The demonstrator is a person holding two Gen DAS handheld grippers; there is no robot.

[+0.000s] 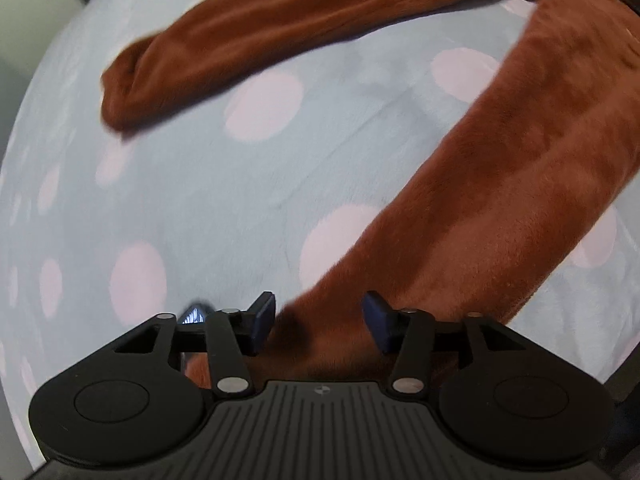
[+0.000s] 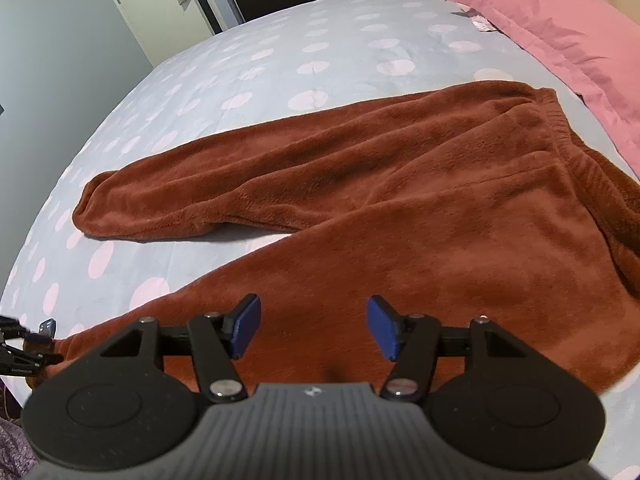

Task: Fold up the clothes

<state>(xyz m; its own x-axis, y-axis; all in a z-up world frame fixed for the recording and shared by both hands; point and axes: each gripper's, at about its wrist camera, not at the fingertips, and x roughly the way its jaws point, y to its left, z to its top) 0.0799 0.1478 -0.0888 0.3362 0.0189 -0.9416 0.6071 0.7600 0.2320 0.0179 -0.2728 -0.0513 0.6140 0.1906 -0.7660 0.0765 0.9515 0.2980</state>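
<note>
Rust-brown plush fleece trousers on dotted bed: soft, limp, light; grasp cuff and waistband; left gripper and right gripper jaws released, gripping nothing.

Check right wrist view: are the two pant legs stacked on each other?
No. The brown fleece pants lie spread, legs splayed apart with bedspread showing between them.

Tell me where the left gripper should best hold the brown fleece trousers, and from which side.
Probably the near leg's cuff, taken from above: the trousers lie flat, and that end already sits between the left gripper's open jaws.
</note>
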